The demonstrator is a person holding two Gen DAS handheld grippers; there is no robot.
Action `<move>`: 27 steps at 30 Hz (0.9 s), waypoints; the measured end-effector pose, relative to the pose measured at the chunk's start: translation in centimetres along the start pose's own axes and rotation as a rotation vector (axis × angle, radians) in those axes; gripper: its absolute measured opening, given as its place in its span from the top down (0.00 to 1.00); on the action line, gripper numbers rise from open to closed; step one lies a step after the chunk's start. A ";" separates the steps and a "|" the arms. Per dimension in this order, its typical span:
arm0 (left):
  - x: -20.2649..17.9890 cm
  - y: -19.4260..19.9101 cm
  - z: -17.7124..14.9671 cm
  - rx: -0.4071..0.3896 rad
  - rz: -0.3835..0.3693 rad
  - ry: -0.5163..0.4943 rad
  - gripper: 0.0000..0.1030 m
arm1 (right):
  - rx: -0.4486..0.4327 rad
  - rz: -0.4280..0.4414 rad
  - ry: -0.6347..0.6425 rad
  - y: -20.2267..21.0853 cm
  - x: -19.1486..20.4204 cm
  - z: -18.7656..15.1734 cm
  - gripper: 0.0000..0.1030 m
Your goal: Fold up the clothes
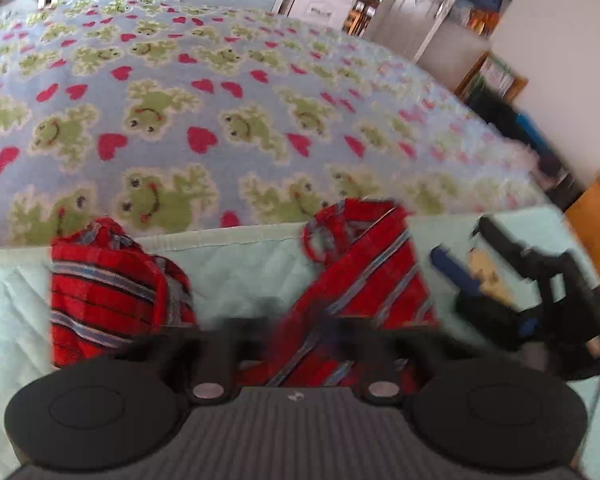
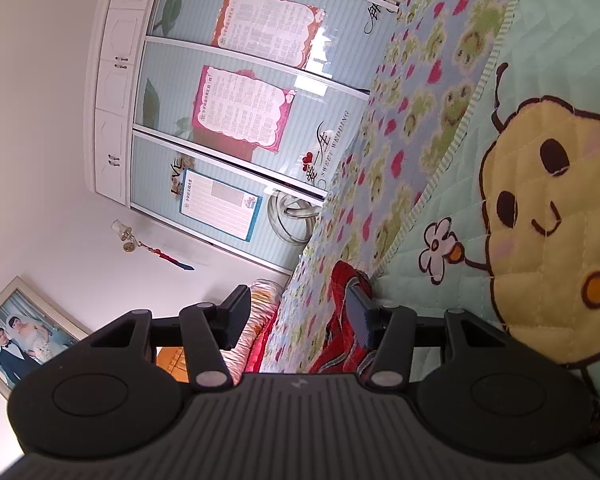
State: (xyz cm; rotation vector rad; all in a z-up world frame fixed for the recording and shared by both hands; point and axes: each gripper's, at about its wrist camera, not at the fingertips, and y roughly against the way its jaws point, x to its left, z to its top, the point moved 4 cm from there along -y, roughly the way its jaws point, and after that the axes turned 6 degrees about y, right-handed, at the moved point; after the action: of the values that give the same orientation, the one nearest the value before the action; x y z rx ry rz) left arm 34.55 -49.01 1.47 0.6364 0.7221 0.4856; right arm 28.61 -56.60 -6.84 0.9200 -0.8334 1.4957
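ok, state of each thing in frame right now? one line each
left hand-held gripper: shut on the red striped garment.
right hand-held gripper: open, nothing between its fingers, turned on its side.
red striped garment: unfolded, bunched in two lumps on the mint quilt.
mint quilt: spread flat.
frog blanket: spread flat beyond the quilt.
wardrobe doors: closed.

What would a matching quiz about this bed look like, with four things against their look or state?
Things:
1 garment
2 blanket
3 quilt
4 right gripper

Look or state:
A frogs and hearts
B fingers apart, gripping nothing
C red with stripes
D pale green, stitched

Pairs: 1-C, 2-A, 3-D, 4-B
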 end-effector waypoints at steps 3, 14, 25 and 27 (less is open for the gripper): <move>-1.2 3.6 -0.1 -0.133 -0.011 -0.029 0.99 | -0.002 -0.003 0.007 0.2 0.1 0.0 0.47; 2.1 1.8 -1.0 -0.133 0.222 -0.049 1.00 | 0.033 0.001 0.089 0.1 2.1 0.4 0.39; 1.6 2.3 0.1 -0.097 0.092 -0.051 0.77 | 0.026 0.107 -0.029 0.4 1.5 1.3 0.33; 1.3 1.7 -0.1 -0.057 0.100 -0.077 0.64 | 0.022 0.084 -0.033 0.4 1.1 1.3 0.33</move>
State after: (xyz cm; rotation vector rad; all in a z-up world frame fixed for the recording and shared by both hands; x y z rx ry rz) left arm 35.03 -47.00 1.97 0.6367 0.6037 0.5693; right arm 28.25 -57.28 -5.27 0.9375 -0.8905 1.5687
